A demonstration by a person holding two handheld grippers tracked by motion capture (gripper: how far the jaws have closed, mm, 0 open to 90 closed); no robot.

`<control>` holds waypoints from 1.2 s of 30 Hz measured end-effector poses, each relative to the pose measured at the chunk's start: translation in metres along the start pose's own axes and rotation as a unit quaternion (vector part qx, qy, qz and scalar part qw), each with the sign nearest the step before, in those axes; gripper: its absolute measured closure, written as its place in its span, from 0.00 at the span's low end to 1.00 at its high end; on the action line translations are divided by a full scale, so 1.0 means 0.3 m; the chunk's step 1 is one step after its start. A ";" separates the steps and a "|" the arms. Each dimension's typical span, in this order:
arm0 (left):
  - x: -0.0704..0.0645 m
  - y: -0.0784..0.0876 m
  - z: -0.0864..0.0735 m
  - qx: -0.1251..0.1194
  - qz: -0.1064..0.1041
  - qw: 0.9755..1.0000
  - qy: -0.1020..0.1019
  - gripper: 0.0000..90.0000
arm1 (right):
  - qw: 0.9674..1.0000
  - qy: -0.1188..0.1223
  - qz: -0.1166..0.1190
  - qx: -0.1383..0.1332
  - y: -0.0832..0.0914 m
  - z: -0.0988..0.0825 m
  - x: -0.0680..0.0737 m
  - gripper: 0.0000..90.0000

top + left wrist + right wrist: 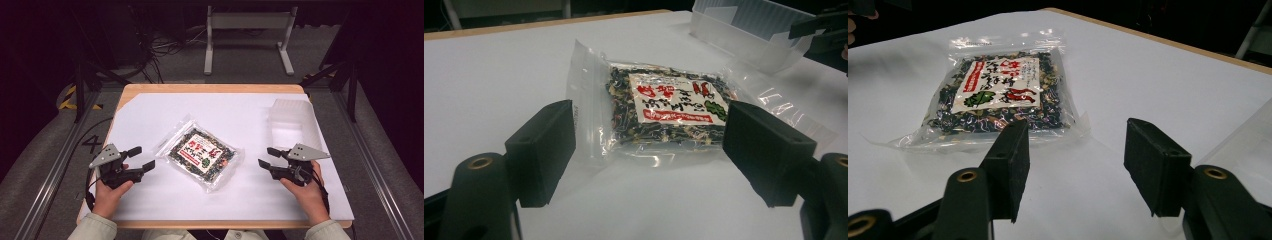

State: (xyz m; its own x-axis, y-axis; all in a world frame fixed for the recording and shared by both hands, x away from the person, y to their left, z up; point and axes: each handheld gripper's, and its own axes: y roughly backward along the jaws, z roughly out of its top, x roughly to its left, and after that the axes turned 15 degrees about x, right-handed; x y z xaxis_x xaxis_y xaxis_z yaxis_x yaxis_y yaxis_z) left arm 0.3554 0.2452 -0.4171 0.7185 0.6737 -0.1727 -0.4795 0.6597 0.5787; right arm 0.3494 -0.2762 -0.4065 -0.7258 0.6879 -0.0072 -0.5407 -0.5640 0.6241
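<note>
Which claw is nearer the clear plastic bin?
Right. The right claw sits just below the clear plastic bin, jaws open; the left claw is across the table, beyond the snack packet.

Dim room, grey carpet [45, 150], white bench frame [248, 30] behind table [210, 88].

High view overhead facing forward-down, both gripper views low, close, sharing the packet [202, 152] from opposite sides

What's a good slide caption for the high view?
Two open hand-held grippers, left gripper and right gripper, flank a clear snack packet on a white-covered table.
</note>
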 end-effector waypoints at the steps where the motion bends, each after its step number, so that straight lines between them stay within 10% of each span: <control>1: 0.000 0.000 0.000 0.000 0.000 1.000 0.000 0.24 | 1.000 0.001 -0.001 -0.001 0.000 0.000 0.000 0.48; 17: 0.031 -0.035 0.114 0.005 0.009 1.000 0.026 0.23 | 1.000 0.009 0.003 -0.028 -0.012 -0.003 0.002 0.47; 36: 0.093 -0.120 0.131 0.006 0.017 0.998 0.058 0.22 | 0.999 0.021 0.016 -0.020 -0.031 -0.003 0.017 0.43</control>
State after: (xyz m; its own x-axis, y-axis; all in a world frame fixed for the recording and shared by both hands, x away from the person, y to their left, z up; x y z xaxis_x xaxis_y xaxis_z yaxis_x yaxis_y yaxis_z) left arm 0.4125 0.2272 -0.4116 0.6384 0.7302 -0.2436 -0.4955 0.6320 0.5959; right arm 0.3505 -0.2677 -0.4130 -0.7600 0.6495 -0.0217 -0.5330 -0.6039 0.5926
